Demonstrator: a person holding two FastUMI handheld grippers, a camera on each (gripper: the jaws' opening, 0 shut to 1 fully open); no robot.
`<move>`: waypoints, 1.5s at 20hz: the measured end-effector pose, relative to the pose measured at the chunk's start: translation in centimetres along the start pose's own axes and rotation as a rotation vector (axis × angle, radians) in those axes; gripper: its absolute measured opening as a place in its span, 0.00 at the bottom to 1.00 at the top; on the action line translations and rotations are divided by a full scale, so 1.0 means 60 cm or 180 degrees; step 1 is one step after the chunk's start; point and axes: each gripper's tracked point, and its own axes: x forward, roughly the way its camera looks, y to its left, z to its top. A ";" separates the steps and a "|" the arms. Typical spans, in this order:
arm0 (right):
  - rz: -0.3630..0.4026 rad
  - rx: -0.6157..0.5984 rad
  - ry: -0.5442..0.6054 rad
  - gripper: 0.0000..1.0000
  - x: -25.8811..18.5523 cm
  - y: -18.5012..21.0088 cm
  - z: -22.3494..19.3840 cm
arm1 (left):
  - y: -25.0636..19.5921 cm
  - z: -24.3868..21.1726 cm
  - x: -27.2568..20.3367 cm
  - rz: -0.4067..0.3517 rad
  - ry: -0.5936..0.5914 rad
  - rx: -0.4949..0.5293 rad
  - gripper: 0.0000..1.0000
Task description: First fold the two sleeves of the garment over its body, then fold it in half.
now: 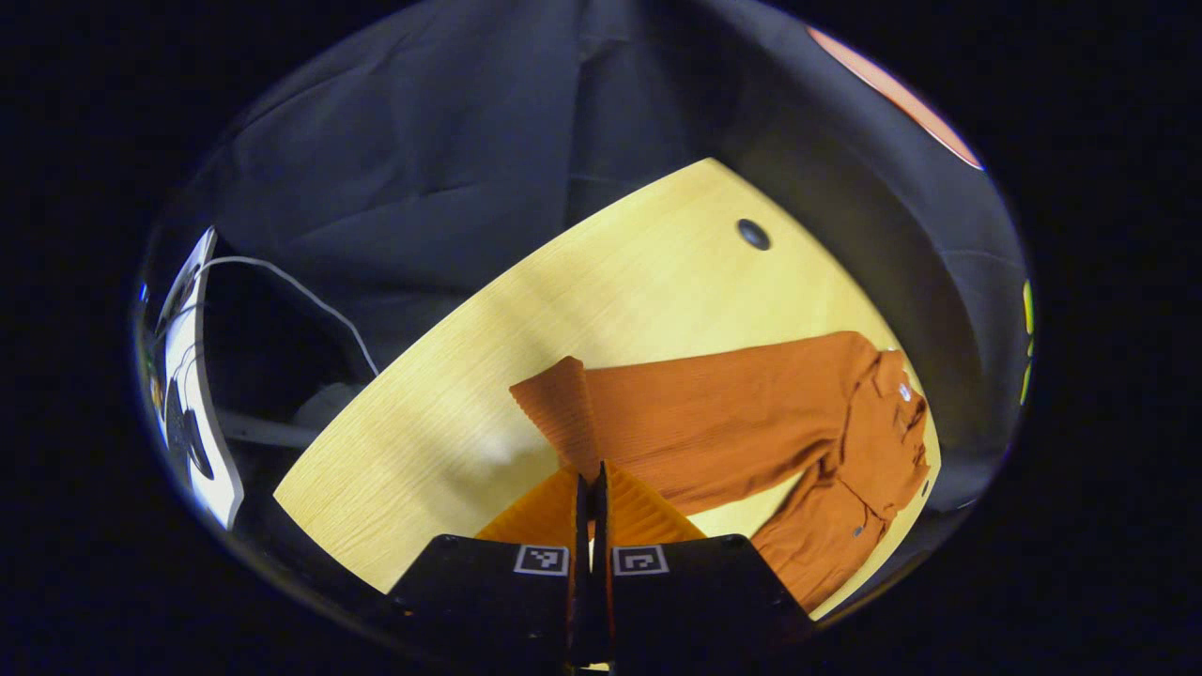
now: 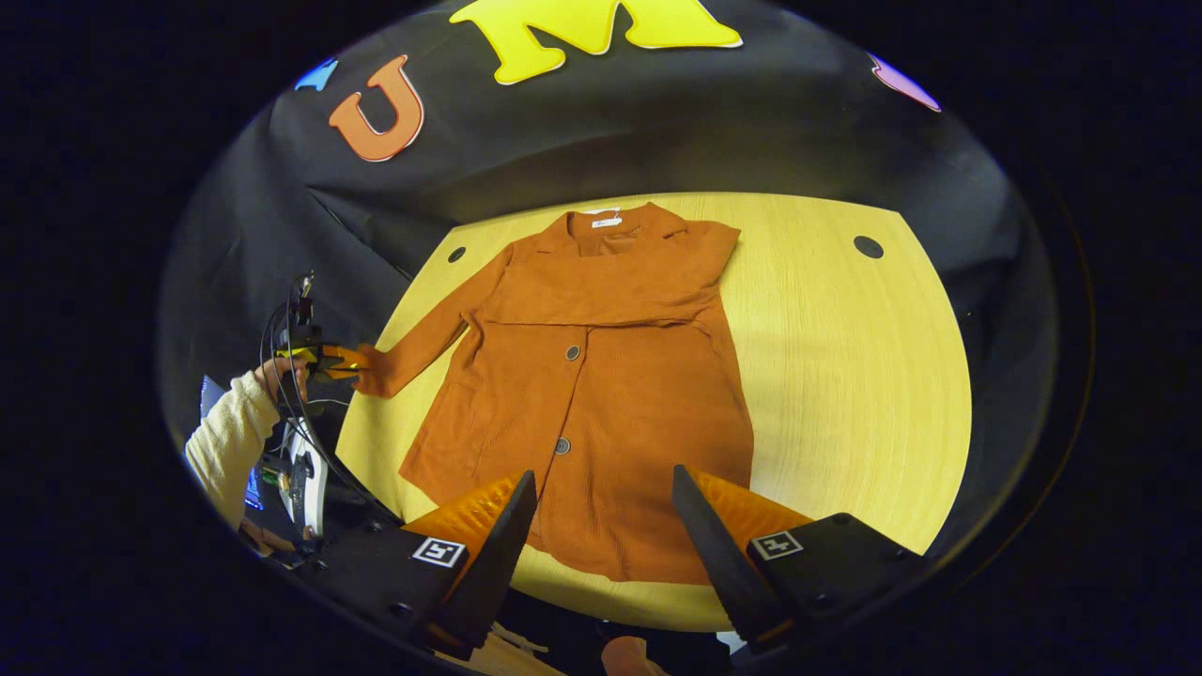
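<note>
Our left gripper (image 1: 591, 488) has its jaws clenched on the cuff of the garment's sleeve (image 1: 562, 413). Our right gripper (image 2: 601, 516) hangs with jaws released, the garment (image 2: 601, 394) flat on the worktop (image 2: 845, 376) just ahead of them.

right gripper (image 2: 601, 488): black body, orange ribbed jaws, square tags | person's sleeve (image 2: 223, 441): cream knit

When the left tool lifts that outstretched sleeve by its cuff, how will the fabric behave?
Likely floppy: the sleeve lies limp and flat on the table, so it should sag below the left tool. Its ribbed, matte cloth probably grips rather than slips. The garment looks thick, so its body may drag rather than slide.
</note>
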 end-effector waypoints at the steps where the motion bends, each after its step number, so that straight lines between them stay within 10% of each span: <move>1: 0.0041 0.0028 0.0012 0.94 -0.002 -0.003 -0.004 | -0.038 0.005 -0.012 -0.0108 -0.0029 0.0039 0.04; 19: -0.0003 0.0672 -0.0196 0.94 -0.070 -0.248 -0.014 | -0.762 -0.148 -0.048 -0.1135 0.0008 0.1617 0.03; 30: -0.0225 0.1255 -0.0229 0.94 -0.106 -0.398 -0.084 | -0.916 -0.318 0.053 -0.1074 0.0295 0.1898 0.00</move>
